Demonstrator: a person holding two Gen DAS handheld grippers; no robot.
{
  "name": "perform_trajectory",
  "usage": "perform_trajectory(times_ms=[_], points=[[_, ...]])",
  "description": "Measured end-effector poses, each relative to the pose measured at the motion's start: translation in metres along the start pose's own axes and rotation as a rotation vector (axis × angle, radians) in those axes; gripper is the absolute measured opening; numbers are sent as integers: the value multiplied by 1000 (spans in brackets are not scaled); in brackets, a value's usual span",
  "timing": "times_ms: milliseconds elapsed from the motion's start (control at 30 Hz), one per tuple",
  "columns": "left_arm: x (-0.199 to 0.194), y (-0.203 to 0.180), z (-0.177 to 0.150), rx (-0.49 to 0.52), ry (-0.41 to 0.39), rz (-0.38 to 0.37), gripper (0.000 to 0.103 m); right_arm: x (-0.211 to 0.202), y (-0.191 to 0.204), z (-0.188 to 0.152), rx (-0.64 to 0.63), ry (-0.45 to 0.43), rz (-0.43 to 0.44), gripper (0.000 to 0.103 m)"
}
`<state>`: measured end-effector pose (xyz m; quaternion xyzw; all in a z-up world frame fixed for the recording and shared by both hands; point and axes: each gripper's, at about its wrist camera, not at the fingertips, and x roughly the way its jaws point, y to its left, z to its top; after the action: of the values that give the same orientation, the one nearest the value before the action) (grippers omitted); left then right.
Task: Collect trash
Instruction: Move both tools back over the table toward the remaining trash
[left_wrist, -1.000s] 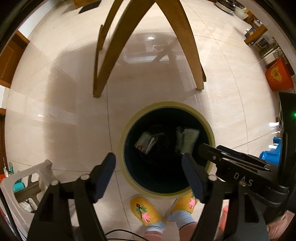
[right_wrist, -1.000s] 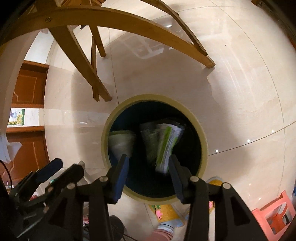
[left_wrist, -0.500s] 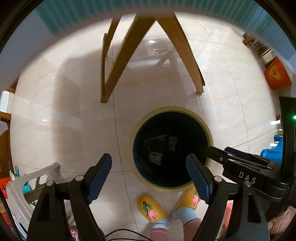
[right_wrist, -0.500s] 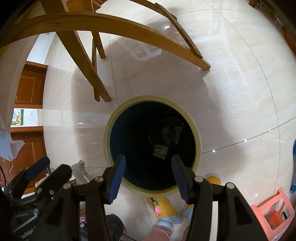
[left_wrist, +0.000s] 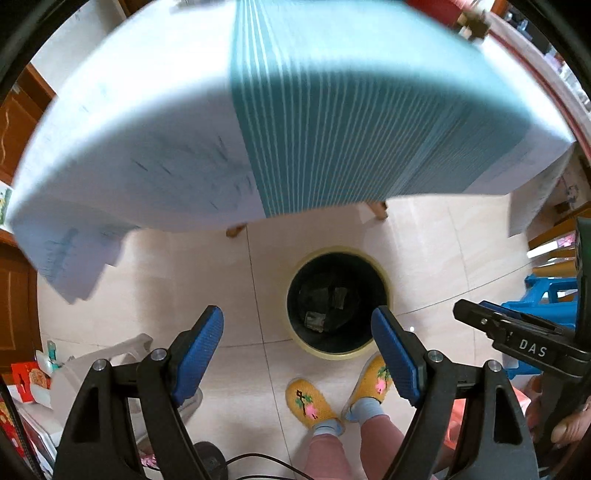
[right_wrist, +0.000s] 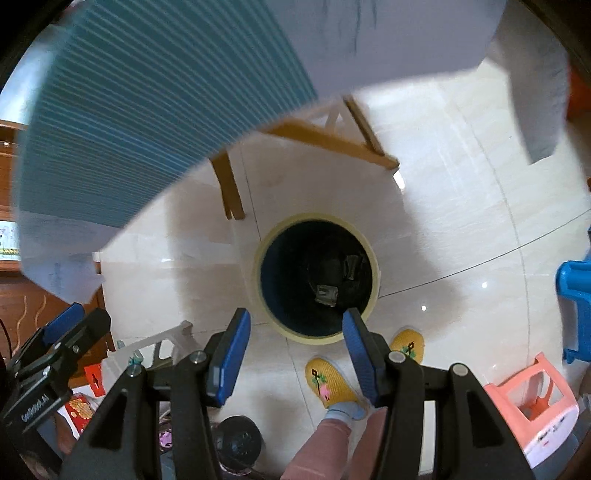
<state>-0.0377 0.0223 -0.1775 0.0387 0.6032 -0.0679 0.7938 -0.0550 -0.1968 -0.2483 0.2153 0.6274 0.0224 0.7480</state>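
A round bin with a yellow rim (left_wrist: 384, 275) (right_wrist: 373, 258) stands on the tiled floor below both grippers. Crumpled wrappers (left_wrist: 316, 319) (right_wrist: 327, 295) lie at its dark bottom. My left gripper (left_wrist: 297, 341) hangs high above the floor, open, with nothing between its blue pads. My right gripper (right_wrist: 295, 338) is also open and empty, well above the bin. The right gripper's black body (left_wrist: 517, 339) shows at the right of the left wrist view. The left gripper's body (right_wrist: 55, 350) shows at the left of the right wrist view.
A table with a teal-striped cloth (left_wrist: 332, 110) (right_wrist: 129, 110) overhangs the upper part of both views, on wooden legs (right_wrist: 229, 192). The person's yellow slippers (left_wrist: 308, 404) (right_wrist: 330, 380) stand just before the bin. A white stool (left_wrist: 122, 354), a pink stool (right_wrist: 535, 406) and a blue stool (left_wrist: 546, 295) stand around.
Both grippers have risen far above the bin, which now looks much smaller. The wrappers seen falling at the bin's mouth now lie at its bottom. The tablecloth has come into view.
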Motion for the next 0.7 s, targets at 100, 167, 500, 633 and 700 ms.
perform_trajectory(times_ms=[100, 167, 500, 633, 700], points=[[-39, 4, 4, 2, -41, -15, 81, -40, 8, -6, -4, -29, -8, 52], [-64, 7, 6, -3, -54, -49, 81, -66, 16, -10, -8, -53, -3, 52], [-161, 8, 28, 79, -199, -80, 79, -188, 73, -10, -119, -275, 21, 52], [-192, 18, 47, 55, -270, -96, 79, -224, 96, 6, -189, -368, 11, 52], [-203, 24, 60, 26, -290, -115, 77, -237, 107, 15, -215, -398, 2, 52]])
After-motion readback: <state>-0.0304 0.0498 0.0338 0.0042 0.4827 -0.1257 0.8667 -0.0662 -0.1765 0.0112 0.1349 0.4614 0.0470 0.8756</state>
